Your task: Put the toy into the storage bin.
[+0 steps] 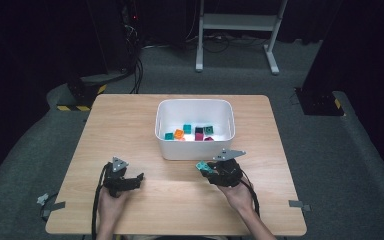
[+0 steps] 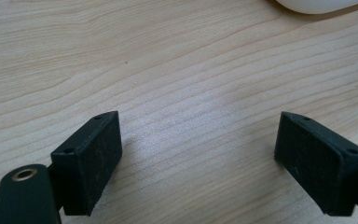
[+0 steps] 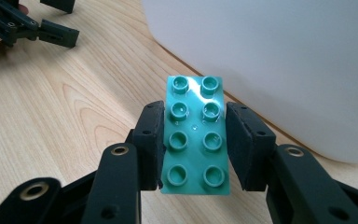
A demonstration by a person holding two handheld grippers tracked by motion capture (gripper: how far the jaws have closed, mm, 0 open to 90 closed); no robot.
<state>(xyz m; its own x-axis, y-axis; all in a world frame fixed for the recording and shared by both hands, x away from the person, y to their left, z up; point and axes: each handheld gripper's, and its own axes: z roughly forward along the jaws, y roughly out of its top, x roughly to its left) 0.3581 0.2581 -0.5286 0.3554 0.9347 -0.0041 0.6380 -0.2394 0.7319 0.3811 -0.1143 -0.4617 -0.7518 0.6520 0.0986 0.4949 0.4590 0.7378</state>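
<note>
A teal studded brick (image 3: 195, 135) sits between the jaws of my right gripper (image 3: 194, 137), which is shut on its long sides just above the wooden table. From above, that right gripper (image 1: 211, 169) and its teal brick (image 1: 202, 166) hover just in front of the white bin (image 1: 195, 150). My left gripper (image 1: 136, 178) rests low over the table at the left, jaws wide apart. Its fingers (image 2: 91, 158) have only bare wood between them.
Inside the white bin (image 3: 270, 60) lie several small bricks, among them orange (image 1: 179, 133), teal (image 1: 187, 128) and black (image 1: 199, 131). The wooden table (image 1: 130, 125) ends near the person's forearms. A white frame stands on the floor beyond.
</note>
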